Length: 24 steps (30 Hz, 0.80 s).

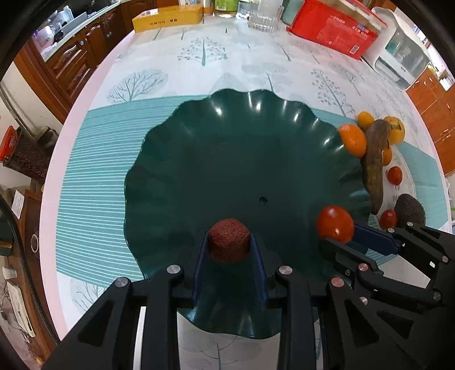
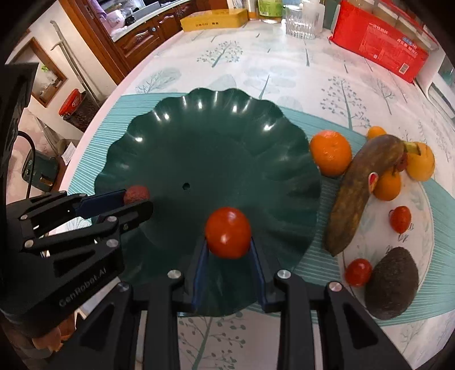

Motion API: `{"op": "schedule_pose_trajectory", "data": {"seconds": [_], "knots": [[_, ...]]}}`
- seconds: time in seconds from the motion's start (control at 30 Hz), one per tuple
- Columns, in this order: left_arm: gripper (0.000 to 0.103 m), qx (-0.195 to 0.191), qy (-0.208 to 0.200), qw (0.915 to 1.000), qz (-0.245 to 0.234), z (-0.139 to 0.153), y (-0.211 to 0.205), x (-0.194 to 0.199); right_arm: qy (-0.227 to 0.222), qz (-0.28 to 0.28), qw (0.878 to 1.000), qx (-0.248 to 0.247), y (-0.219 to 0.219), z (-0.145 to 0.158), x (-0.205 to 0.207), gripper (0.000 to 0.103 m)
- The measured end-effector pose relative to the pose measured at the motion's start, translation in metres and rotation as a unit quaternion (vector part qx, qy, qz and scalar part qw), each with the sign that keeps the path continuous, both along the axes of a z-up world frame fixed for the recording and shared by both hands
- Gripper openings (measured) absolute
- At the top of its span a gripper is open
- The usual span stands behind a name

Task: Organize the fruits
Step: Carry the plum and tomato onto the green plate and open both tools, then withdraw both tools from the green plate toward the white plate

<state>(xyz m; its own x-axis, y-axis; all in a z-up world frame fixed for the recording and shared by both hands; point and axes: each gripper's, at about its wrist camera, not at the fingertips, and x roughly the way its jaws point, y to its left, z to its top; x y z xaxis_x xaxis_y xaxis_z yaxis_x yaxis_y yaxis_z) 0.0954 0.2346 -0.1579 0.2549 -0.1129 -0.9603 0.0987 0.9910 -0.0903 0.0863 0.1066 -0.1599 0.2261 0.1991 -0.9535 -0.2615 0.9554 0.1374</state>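
Observation:
A dark green wavy plate (image 1: 227, 136) (image 2: 199, 148) lies on the table. My left gripper (image 1: 229, 244) is shut on a dark red bumpy fruit (image 1: 229, 240), held over the plate's near part; it also shows in the right wrist view (image 2: 136, 194). My right gripper (image 2: 227, 242) is shut on a red tomato (image 2: 228, 232) over the plate's near right part; the tomato also shows in the left wrist view (image 1: 335, 223). To the plate's right lie an orange (image 2: 330, 152), a brown banana (image 2: 361, 187), smaller oranges (image 2: 388, 185), small tomatoes (image 2: 400, 218) and an avocado (image 2: 392, 283).
At the table's far edge stand a yellow box (image 2: 213, 19), a glass (image 2: 301, 24), a red box (image 2: 378, 42) and a white appliance (image 1: 401, 54). Wooden cabinets (image 1: 68, 62) lie beyond the table's left edge.

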Motion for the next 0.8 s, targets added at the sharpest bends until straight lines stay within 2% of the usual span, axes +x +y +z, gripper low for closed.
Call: {"op": "schedule_pose_trajectory", "data": {"seconds": [0.07,0.13,0.3,0.4,0.8], "knots": [[0.03,0.002,-0.004,1.0,-0.004,0.0,0.0,-0.001,0.002,0.0,1.0,-0.002,0.003,-0.002,0.0,0.03],[0.037,0.011,-0.011,0.9999,-0.007,0.001,-0.001,-0.002,-0.001,0.001,1.0,-0.002,0.004,-0.002,-0.001,0.03],[0.062,0.028,-0.017,0.9994,0.001,0.006,0.004,-0.002,-0.004,-0.009,1.0,0.002,0.001,0.001,-0.003,0.031],[0.072,0.033,-0.024,0.9992,0.007,0.01,0.008,-0.003,-0.006,-0.017,1.0,0.007,-0.003,0.004,-0.004,0.033],[0.078,0.027,-0.054,0.9982,0.005,0.035,0.006,-0.013,-0.035,-0.027,0.999,0.021,-0.019,0.028,-0.018,0.036]]}}
